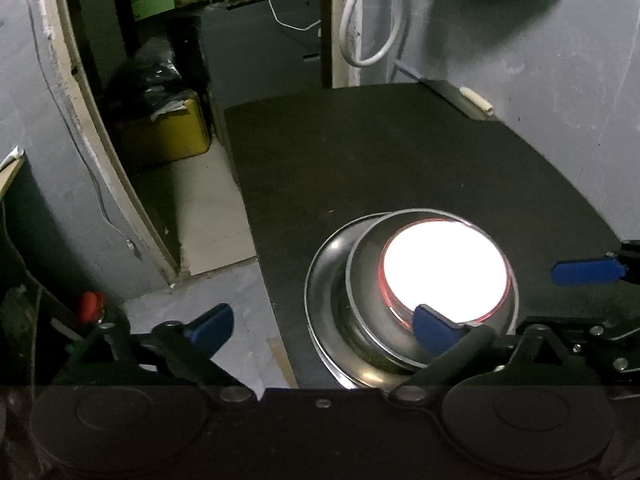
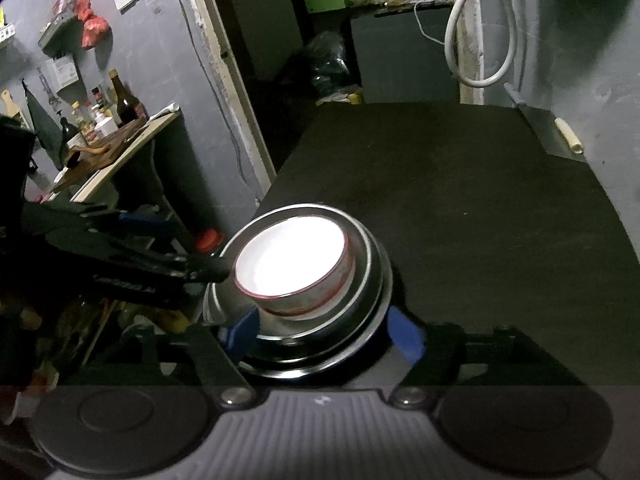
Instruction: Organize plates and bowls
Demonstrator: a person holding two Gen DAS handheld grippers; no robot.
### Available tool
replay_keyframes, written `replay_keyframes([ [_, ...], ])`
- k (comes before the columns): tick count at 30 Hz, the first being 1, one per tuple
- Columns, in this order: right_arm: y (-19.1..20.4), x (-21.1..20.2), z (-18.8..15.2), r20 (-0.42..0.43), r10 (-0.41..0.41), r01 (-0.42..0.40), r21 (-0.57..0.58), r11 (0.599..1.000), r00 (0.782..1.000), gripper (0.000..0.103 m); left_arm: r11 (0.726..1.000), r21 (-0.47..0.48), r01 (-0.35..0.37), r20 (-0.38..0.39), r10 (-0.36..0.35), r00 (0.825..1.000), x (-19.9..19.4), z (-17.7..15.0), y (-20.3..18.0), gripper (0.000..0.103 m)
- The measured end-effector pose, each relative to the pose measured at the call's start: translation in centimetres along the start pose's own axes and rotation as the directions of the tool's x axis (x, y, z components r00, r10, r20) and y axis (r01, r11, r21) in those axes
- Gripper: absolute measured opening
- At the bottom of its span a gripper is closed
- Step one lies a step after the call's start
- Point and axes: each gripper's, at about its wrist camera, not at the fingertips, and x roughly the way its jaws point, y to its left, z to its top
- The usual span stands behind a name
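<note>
The left tongs [image 1: 324, 326] stand wide apart, one blue pad over the near rim of the white bowl [image 1: 444, 274], the other off past the worktop [image 1: 400, 160] edge above the floor. The right tongs [image 2: 324, 332] also stand wide, their pads flanking the near side of the stack, apparently without touching it. The red-rimmed white bowl sits inside a steel bowl [image 2: 362, 276], which rests on a steel plate [image 2: 320, 364] near the worktop's left edge.
</note>
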Motion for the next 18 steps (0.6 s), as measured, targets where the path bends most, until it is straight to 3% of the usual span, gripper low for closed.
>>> replay_keyframes([
  [10, -1.4, -1.3, -0.1, 0.060, -0.029, 0.027, 0.032, 0.999, 0.998, 0.102, 0.998, -0.065, -0.024, 0.064, 0.028, 0.998, -1.4, -0.5, -0.8, 0.102],
  [18, -2.1, -2.5, -0.5, 0.114, -0.048, 0.042, 0.049, 0.998, 0.992, 0.103, 0.991, -0.128, -0.036, 0.110, 0.051, 0.993, -2.5, -0.7, -1.4, 0.102],
])
